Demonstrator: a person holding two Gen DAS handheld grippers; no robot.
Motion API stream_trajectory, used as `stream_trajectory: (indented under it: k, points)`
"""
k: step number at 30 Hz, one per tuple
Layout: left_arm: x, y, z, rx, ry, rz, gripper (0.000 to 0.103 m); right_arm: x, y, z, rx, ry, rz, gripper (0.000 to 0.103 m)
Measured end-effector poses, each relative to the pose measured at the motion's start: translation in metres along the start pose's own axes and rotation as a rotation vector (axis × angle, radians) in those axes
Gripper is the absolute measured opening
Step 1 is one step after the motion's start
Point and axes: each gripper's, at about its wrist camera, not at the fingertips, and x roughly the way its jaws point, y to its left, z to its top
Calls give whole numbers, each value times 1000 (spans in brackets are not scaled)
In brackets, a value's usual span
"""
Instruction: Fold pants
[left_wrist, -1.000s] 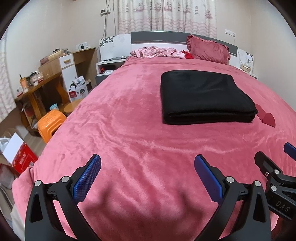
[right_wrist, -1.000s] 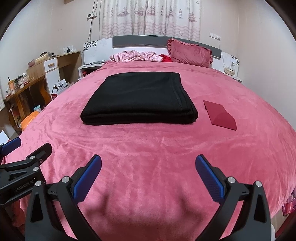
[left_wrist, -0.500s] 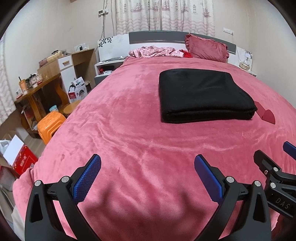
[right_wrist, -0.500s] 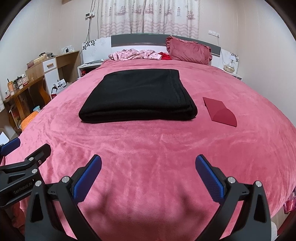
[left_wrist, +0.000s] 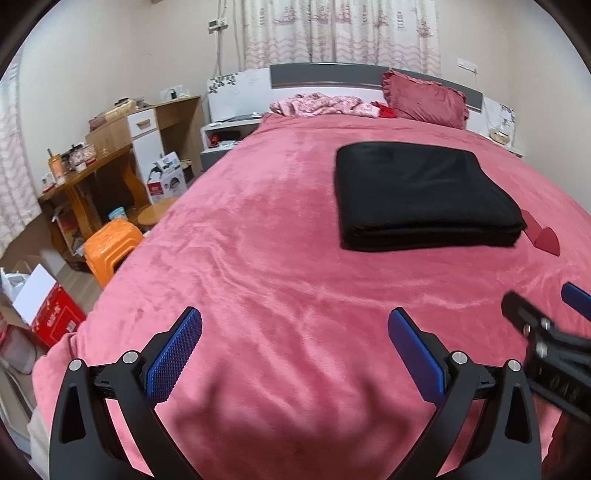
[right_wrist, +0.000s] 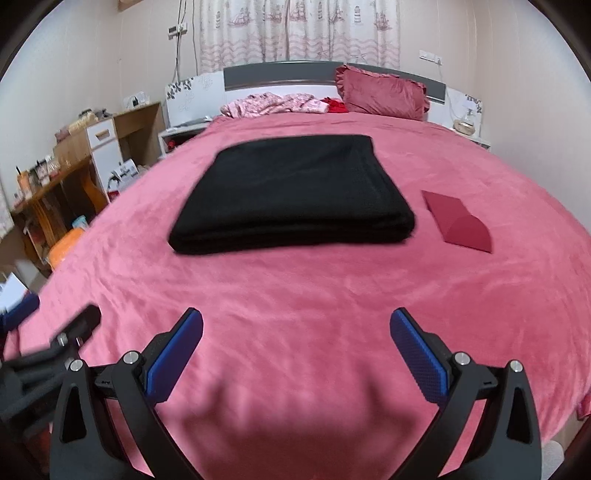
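Left gripper (left_wrist: 294, 352), right gripper (right_wrist: 295, 350) wide apart, empty (folded pants (right_wrist: 291, 192) untouched)

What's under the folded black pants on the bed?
The folded black pants lie flat, directly on the pink bedspread. Only stacked fabric layers show at their near edge; anything beneath or between the folds is covered. The dark red folded item lies beside them, apart.

Both cameras sit low over the near end of the bed (left_wrist: 280, 236), each looking forward between its own two fingers toward the far headboard (right_wrist: 280, 72). The left view stands further left and takes in the desk (left_wrist: 85, 173) and orange stool (left_wrist: 110, 247). Both share the folded black pants (right_wrist: 295, 192), the pillow (left_wrist: 424, 99) and the curtains (right_wrist: 295, 29), and each catches the other hand-held gripper at its edge.
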Motion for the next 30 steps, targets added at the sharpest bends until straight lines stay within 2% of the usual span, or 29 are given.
stream_trajectory:
  k: [7,16,22,30]
  points:
    - [9,22,3,-65,30,30,100,-1,24,18,-24,-40,14,101]
    - [2,29,8,-72,-17,37,100,2,30,19,-12,-23,7,101]
    - [10,34,8,-88,10,47,100,-1,47,18,-59,-34,14,101]
    - [23,46,4,-113,51,97,100,5,52,15,-58,-19,16,101]
